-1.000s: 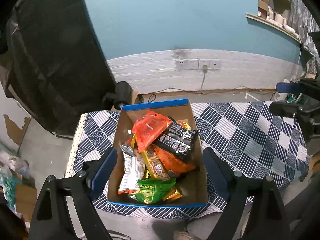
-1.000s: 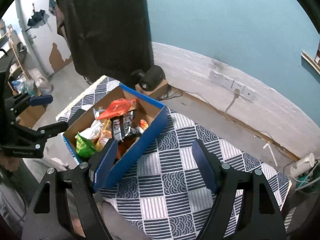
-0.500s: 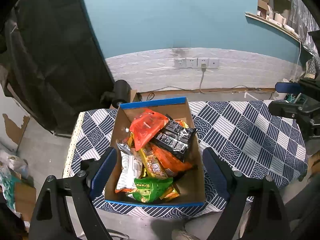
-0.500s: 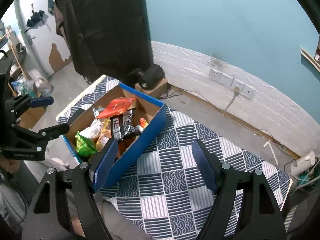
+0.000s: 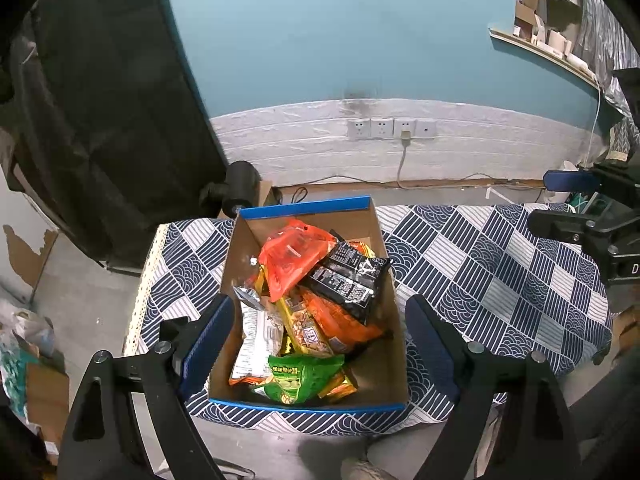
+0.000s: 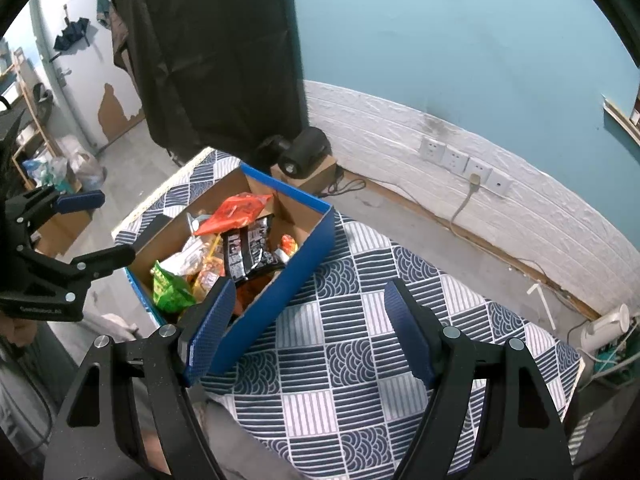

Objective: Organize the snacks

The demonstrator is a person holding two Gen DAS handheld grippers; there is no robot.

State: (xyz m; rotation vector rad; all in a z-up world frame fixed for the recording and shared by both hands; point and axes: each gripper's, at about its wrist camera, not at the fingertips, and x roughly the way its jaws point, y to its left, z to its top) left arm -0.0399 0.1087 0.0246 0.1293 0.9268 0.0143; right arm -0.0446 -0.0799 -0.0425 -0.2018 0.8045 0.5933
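We count one cardboard box (image 5: 390, 364) with blue outer walls, on one table under a checked cloth (image 5: 500, 264). In the box we make out one orange-red bag (image 5: 294, 254) on top, two black packets (image 5: 348, 276) side by side, one green bag (image 5: 298, 376), one white packet (image 5: 256, 340), one yellow pack (image 5: 306, 330) and one orange bag (image 5: 344, 320); smaller wrappers underneath we cannot count. On the wall we count four sockets (image 5: 390, 128), one with a plug in it.
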